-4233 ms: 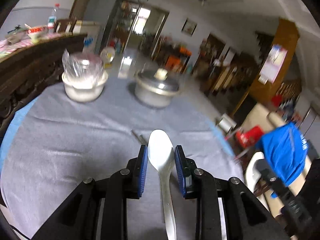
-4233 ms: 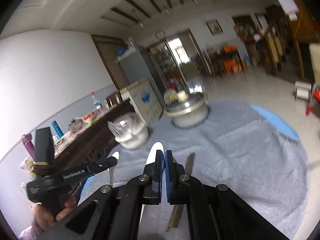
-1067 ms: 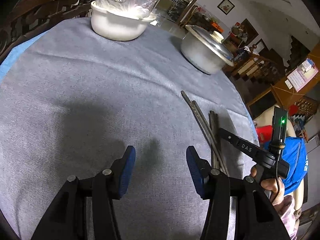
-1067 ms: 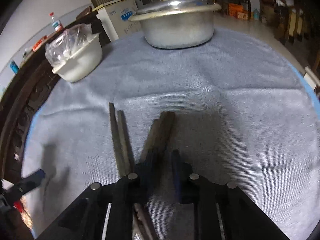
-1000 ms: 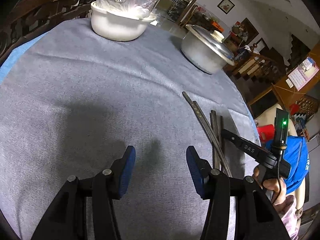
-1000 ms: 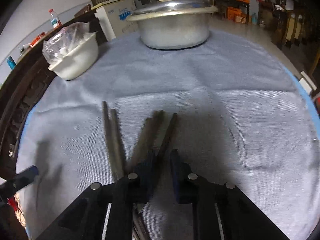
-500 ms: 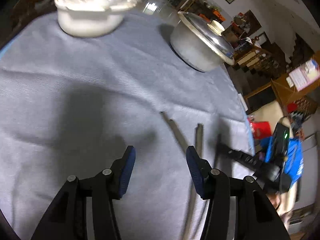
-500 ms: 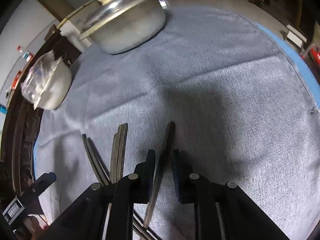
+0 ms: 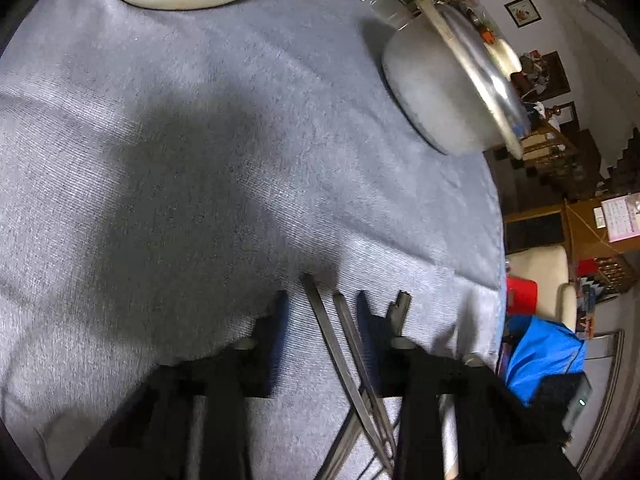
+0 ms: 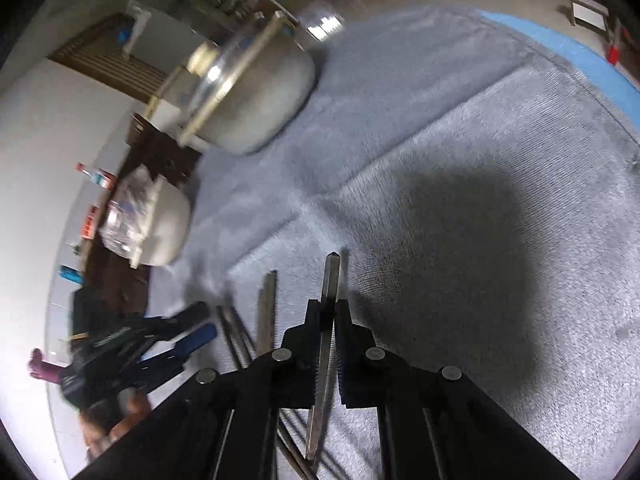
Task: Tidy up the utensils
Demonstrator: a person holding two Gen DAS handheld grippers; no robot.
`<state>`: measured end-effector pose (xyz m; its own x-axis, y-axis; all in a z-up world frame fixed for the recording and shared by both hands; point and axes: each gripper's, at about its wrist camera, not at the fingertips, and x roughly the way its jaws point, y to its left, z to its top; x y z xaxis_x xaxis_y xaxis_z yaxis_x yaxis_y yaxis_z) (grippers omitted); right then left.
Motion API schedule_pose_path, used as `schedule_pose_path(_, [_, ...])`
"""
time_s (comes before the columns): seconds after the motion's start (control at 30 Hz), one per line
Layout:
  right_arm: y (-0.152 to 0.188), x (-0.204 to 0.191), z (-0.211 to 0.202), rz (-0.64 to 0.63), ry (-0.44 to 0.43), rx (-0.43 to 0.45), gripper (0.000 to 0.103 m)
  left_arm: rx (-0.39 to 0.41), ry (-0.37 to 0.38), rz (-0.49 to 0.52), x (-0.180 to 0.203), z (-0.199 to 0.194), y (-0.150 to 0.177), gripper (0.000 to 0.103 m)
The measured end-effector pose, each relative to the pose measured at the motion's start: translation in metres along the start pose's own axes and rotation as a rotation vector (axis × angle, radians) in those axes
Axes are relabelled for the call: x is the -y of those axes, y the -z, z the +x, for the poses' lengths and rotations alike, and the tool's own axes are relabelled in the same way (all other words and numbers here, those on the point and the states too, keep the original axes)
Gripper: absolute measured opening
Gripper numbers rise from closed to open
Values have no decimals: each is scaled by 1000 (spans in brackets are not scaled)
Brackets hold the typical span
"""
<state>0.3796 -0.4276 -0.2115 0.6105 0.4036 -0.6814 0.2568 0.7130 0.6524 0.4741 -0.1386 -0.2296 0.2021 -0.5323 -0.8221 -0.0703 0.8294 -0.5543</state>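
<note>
Right gripper had just clamped one chopstick, lifted off the cloth. Left gripper, blurred, was closing around two chopsticks, apparently not yet pinched; pairing underway

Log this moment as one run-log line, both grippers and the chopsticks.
right gripper: shut on one chopstick | left gripper: jaws just closing, two chopsticks between, not clamped | surface: grey cloth
</note>
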Motion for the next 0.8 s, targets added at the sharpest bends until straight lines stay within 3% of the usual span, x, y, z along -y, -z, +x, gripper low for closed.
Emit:
schedule_pose_path(0.03, [1,-1,-6,-3,-14,16,7,4,-6,0,-1,2,1,9])
schedule_pose_path(0.07, [3,-3,-9,-7,-29,29,7,10,-9,1,-3,1,1,8])
schedule_pose_path(0.23, [7,-9,-25,-23,-89,70,7,18,18,-24,-14,-4,7,6])
schedule_pose_path(0.43, [12,-7,-37,-19,-150,60,7,41,-48,58,-14,-14,14,5])
schedule_pose_path(0.53, [15,-7,-34,-47,-76,52,7,56,-103,111,-10,-21,11,5])
schedule_pose_path(0.7, [15,-12,-13,-77,150,-22,7,-8,-106,102,-10,-15,5,5])
schedule_pose_path(0.8, [15,-21,4,-99,308,-69,8,-33,-90,93,-10,-14,6,16])
